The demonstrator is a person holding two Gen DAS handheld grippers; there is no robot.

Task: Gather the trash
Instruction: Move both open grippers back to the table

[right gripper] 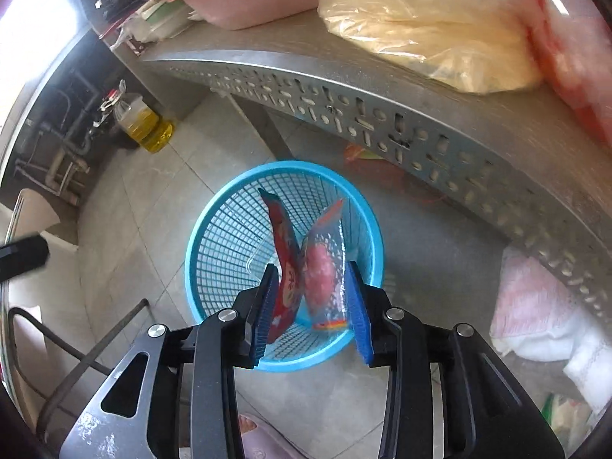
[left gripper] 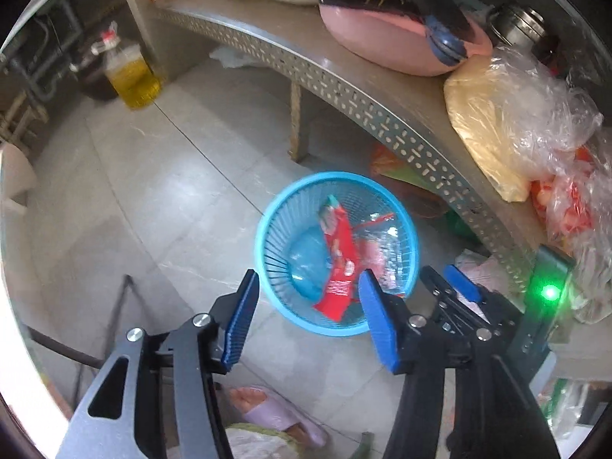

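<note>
Both hand-held grippers, left (left gripper: 308, 308) and right (right gripper: 311, 311), stood open above the blue basket (right gripper: 214, 229) on the floor, nothing gripped, red wrapper (left gripper: 338, 260) and clear packet (right gripper: 325, 271) inside it.

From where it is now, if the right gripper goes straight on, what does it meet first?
Probably the two wrappers, the red wrapper and the clear wrapper, lying between the right gripper fingers inside the blue basket; depth is unclear.

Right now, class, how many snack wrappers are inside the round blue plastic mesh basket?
2: a red foil wrapper on the left and a clear wrapper with pink print beside it, both in the basket. Others may be hidden underneath.
</note>
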